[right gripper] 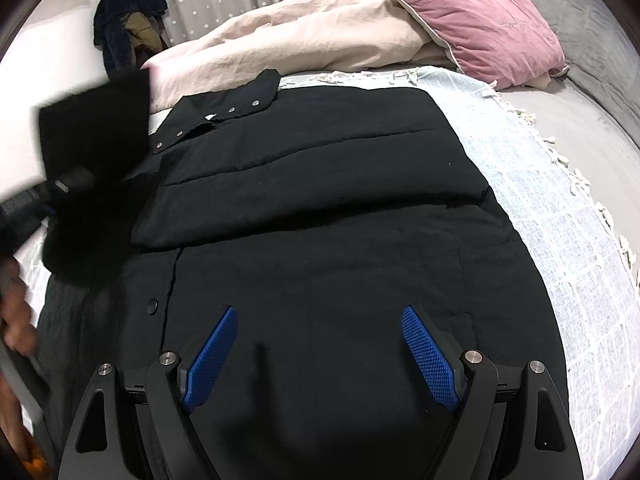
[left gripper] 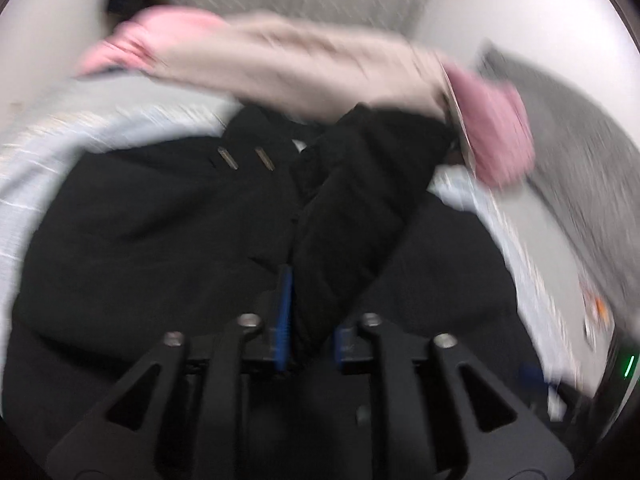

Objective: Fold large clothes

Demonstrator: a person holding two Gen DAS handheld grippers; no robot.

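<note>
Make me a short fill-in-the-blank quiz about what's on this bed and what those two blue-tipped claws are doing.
1. The jacket being folded is ____ in colour.
2. The pillow at the head of the bed is ____.
3. The right gripper hangs over the jacket with jaws ____.
4. The left gripper has the jacket's ____ between its jaws.

Missing words: black; pink; open; sleeve

Left wrist view heavily motion-blurred; right wrist view sharp, evenly lit, edges fisheye-curved.

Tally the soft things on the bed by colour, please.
Black: 1, the jacket
Pink: 1, the pillow
Beige: 1, the duvet
Pale blue: 1, the throw
Total: 4
</note>
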